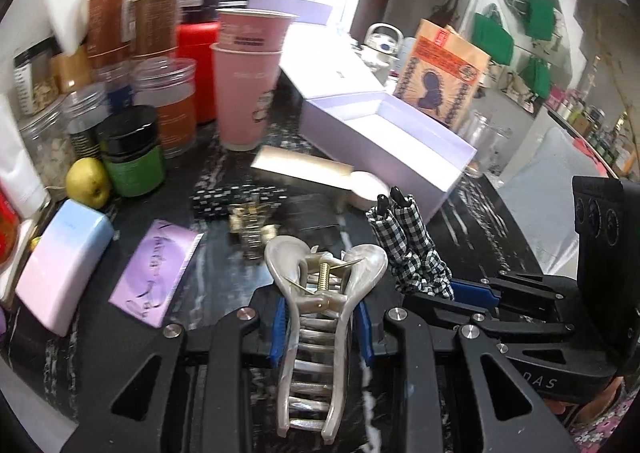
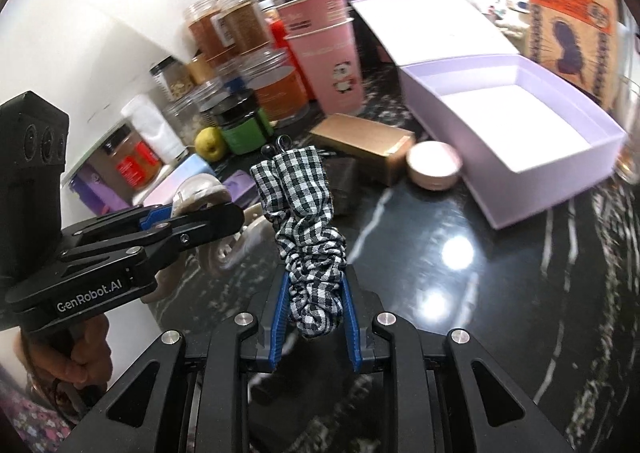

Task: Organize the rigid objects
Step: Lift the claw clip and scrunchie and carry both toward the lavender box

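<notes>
My left gripper (image 1: 323, 329) is shut on a pearly beige claw hair clip (image 1: 326, 281), its blue pads pressing both sides of the clip above the dark marble counter. My right gripper (image 2: 315, 317) is shut on a black-and-white checked fabric hairband (image 2: 298, 209), which sticks up between its blue pads. The two grippers are close side by side: the right gripper (image 1: 452, 295) with the hairband (image 1: 404, 241) shows just right of the clip, and the left gripper (image 2: 188, 213) with the clip (image 2: 200, 193) shows left of the hairband. An open lilac box (image 2: 440, 113) stands ahead to the right.
Stacked pink cups (image 1: 244, 93), several jars (image 1: 168, 101) and a green jar (image 1: 134, 169) line the back left, with a yellow fruit (image 1: 88, 183). On the counter lie a gold carton (image 2: 360, 145), a round compact (image 2: 434, 165), a spotted black clip (image 1: 236, 199), a purple sachet (image 1: 154, 273) and a pastel case (image 1: 64, 265).
</notes>
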